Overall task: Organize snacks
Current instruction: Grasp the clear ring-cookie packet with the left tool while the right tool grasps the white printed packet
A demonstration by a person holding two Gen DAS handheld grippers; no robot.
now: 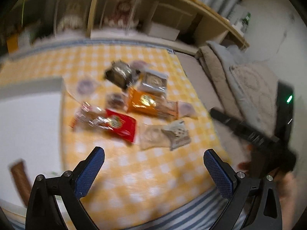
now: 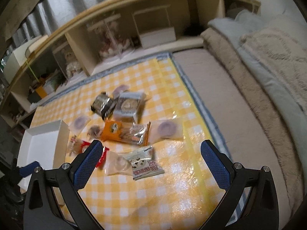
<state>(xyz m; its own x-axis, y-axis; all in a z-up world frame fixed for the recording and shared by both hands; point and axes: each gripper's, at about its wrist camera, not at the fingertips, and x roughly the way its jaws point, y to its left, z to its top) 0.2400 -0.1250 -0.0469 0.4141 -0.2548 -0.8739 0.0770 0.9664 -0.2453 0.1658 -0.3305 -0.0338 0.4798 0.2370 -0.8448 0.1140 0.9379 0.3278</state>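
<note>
Your left gripper [image 1: 153, 156] has its jaws spread wide and empty, held above the near part of the cloth; your right gripper [image 2: 151, 149] is the same, wide apart with nothing between the pads. Neither touches a packet.

Judgement: you are at the approach, before any pick. No snack is in the white box [image 2: 41, 145], which sits open at the left edge of the pile.

Snacks lie loose in one cluster mid-cloth: a cookie packet [image 2: 144, 162] nearest your right jaws, a clear round-biscuit pouch [image 2: 117, 163] touching it, a red packet [image 1: 120, 124] just beside, an orange packet [image 2: 113, 130] behind, a dark foil packet [image 2: 102, 105] and a grey-framed packet [image 2: 127, 105] farthest.

The next move probably calls for lowering onto the nearest packet's edge; the flat film may slip on glossy cloth.

Surface: yellow-checked cloth [image 2: 153, 191], shiny. Room: low wooden shelf [image 2: 153, 9] behind, folded bedding [image 2: 268, 57] right. The left view is motion-blurred.
</note>
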